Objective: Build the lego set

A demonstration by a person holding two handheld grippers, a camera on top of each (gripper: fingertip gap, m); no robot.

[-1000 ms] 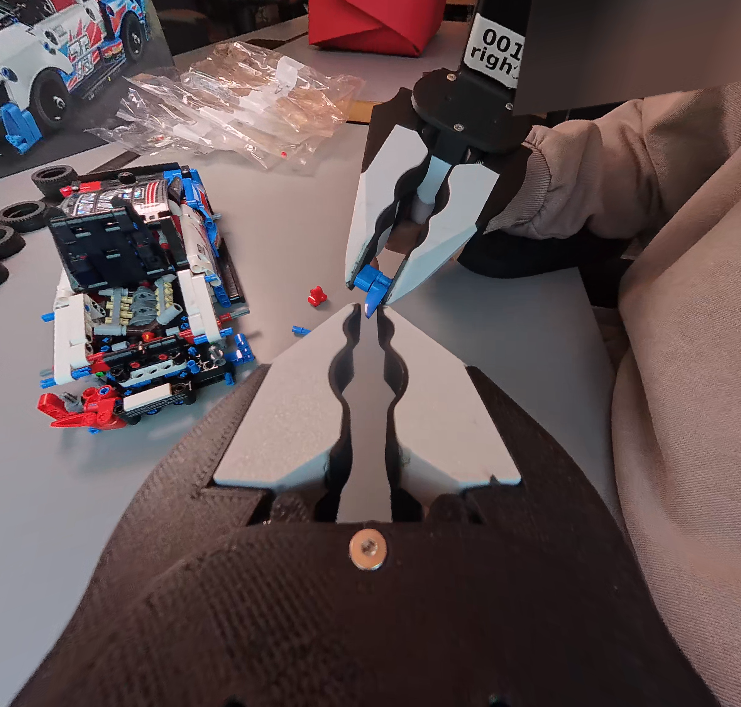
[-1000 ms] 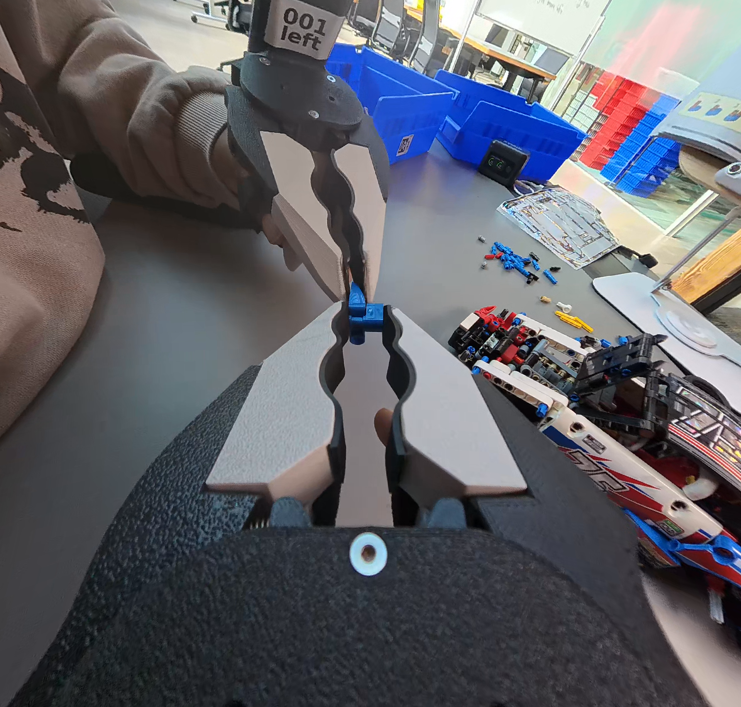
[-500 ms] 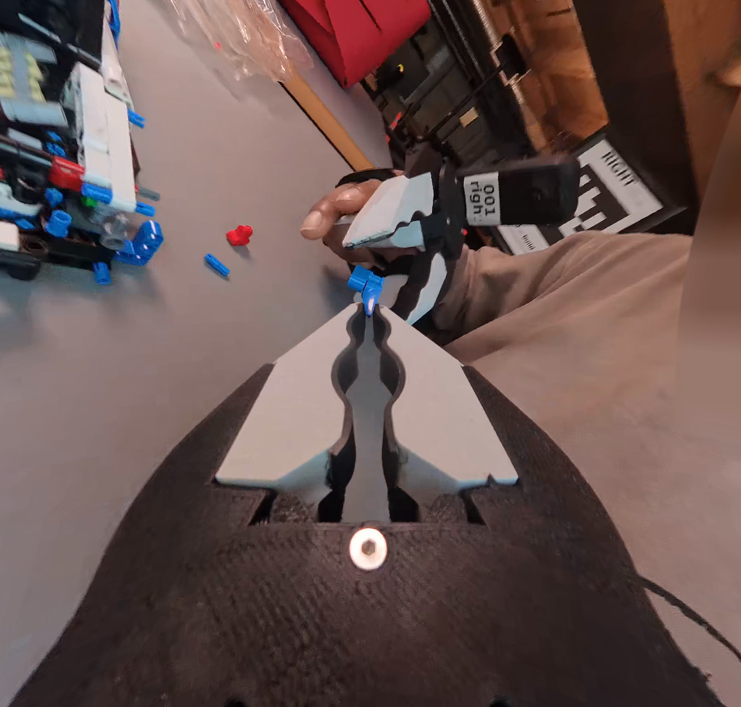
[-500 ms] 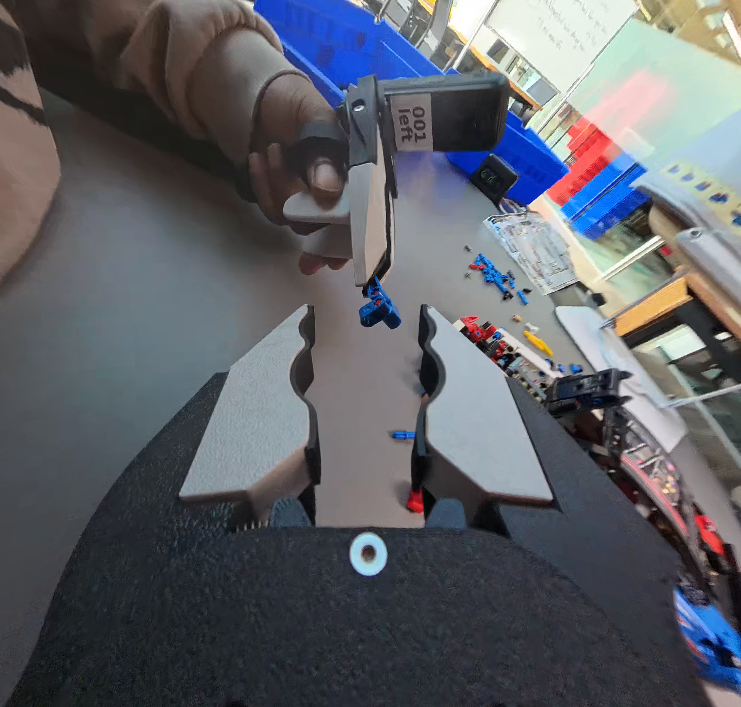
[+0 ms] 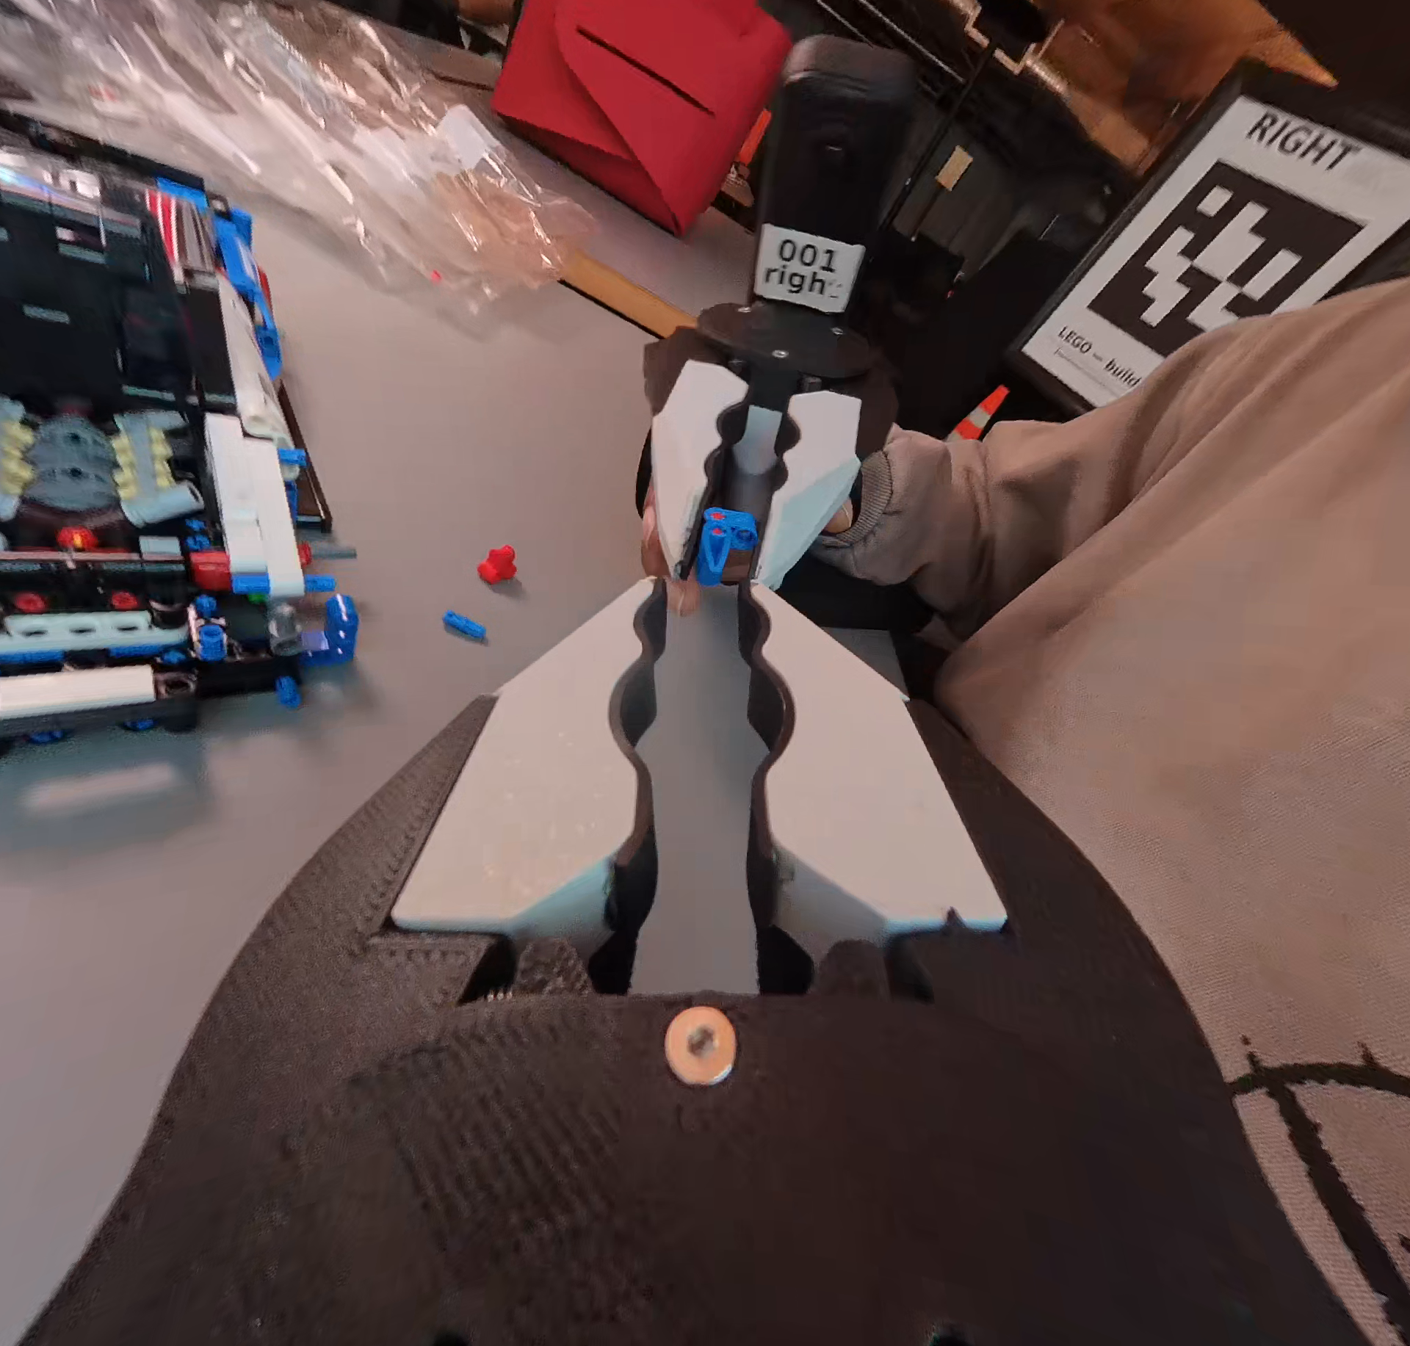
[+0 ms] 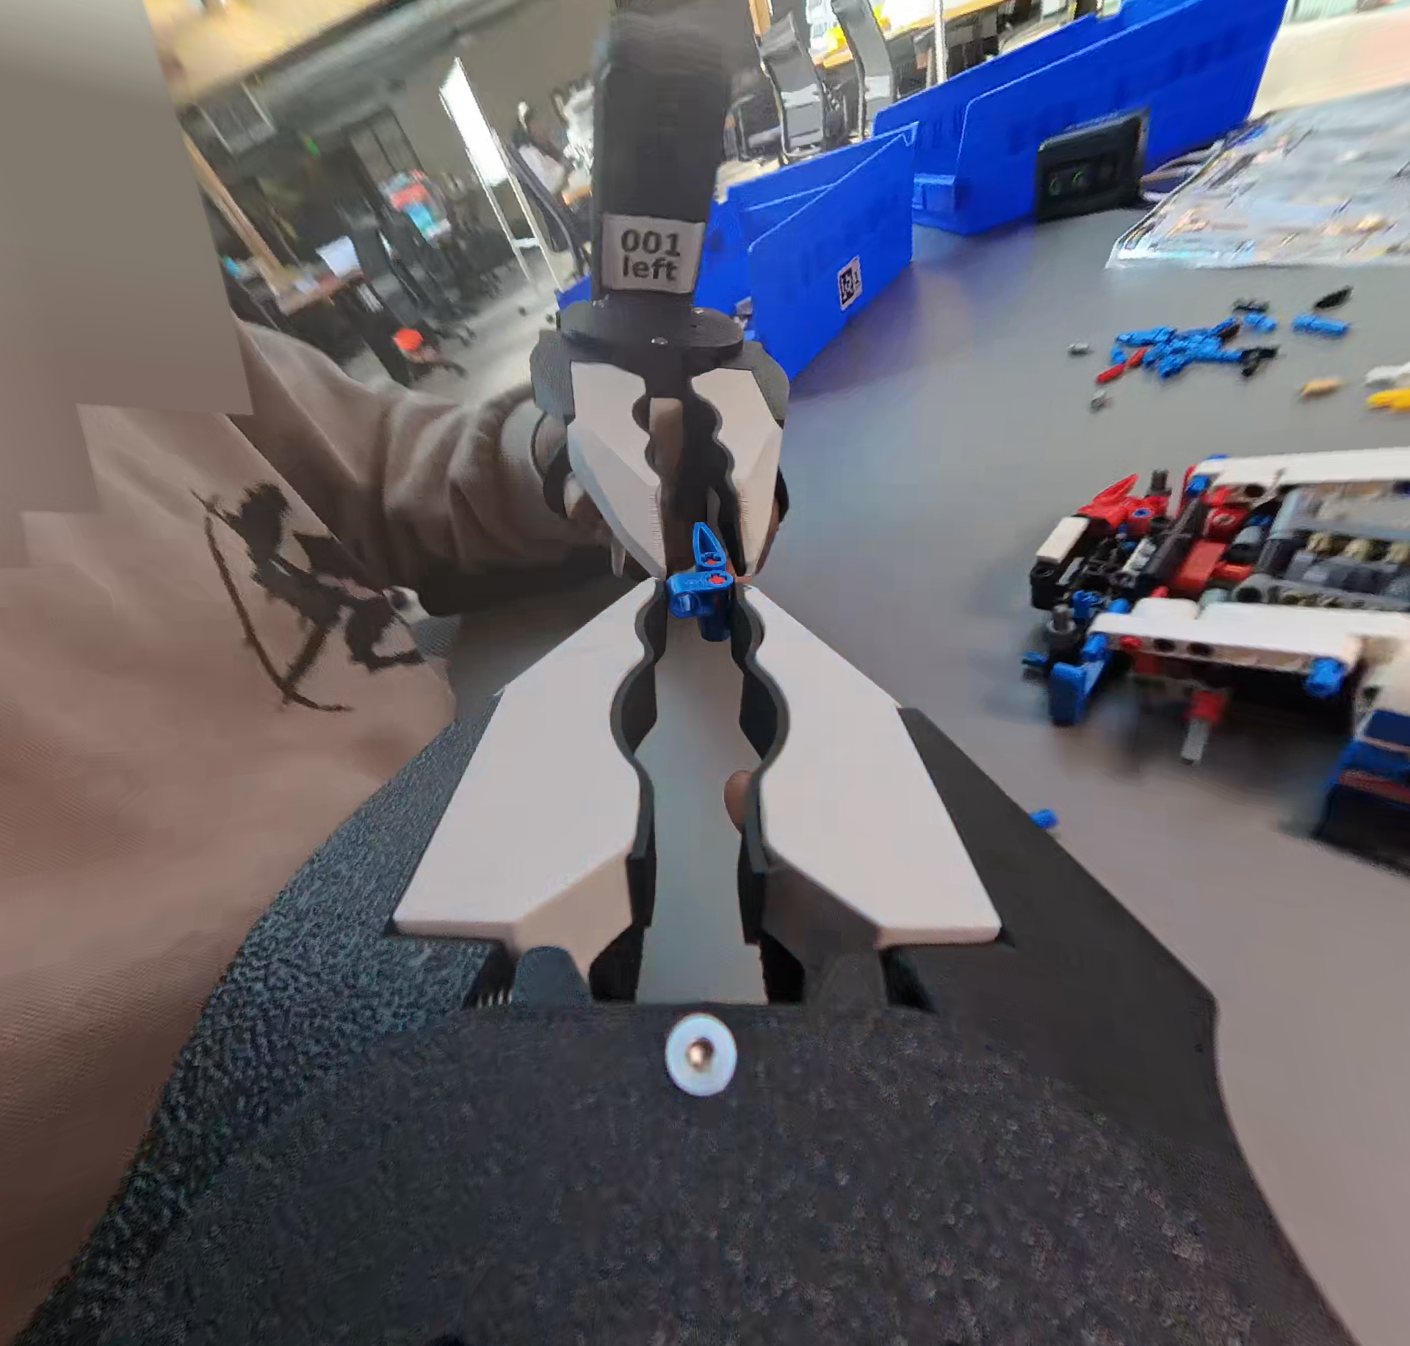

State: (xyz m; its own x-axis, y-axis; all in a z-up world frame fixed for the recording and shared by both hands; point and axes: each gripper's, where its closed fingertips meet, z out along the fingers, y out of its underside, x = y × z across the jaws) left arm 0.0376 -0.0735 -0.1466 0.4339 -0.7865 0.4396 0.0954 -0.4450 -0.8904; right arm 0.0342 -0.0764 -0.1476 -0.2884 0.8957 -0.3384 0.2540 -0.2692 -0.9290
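A small blue Lego connector piece [image 6: 698,594] with red pin ends sits between the tips of my right gripper [image 6: 702,584], which is shut on it above the grey table. In the left wrist view the piece [image 5: 725,540] shows in the right gripper [image 5: 721,573] just beyond my left gripper [image 5: 703,592]. My left gripper's jaws stand apart and empty, tip to tip with the right one. The left gripper also shows in the right wrist view [image 6: 698,558]. The part-built Lego car [image 5: 152,508] lies on the table to the left; it also shows in the right wrist view [image 6: 1221,584].
A red piece [image 5: 497,564] and a blue pin [image 5: 464,625] lie near the car. Clear plastic bags [image 5: 305,127] and a red box [image 5: 641,81] sit behind. Loose pieces [image 6: 1190,340], a booklet [image 6: 1282,195] and blue bins [image 6: 992,127] are farther off. The person's beige sleeves flank both grippers. My two grippers' fingertips are within a few centimetres of each other.
The blue piece has passed from my left gripper to my right. The right gripper, open half a second ago, has shut on it; the left has opened. Both grippers have turned upright again.
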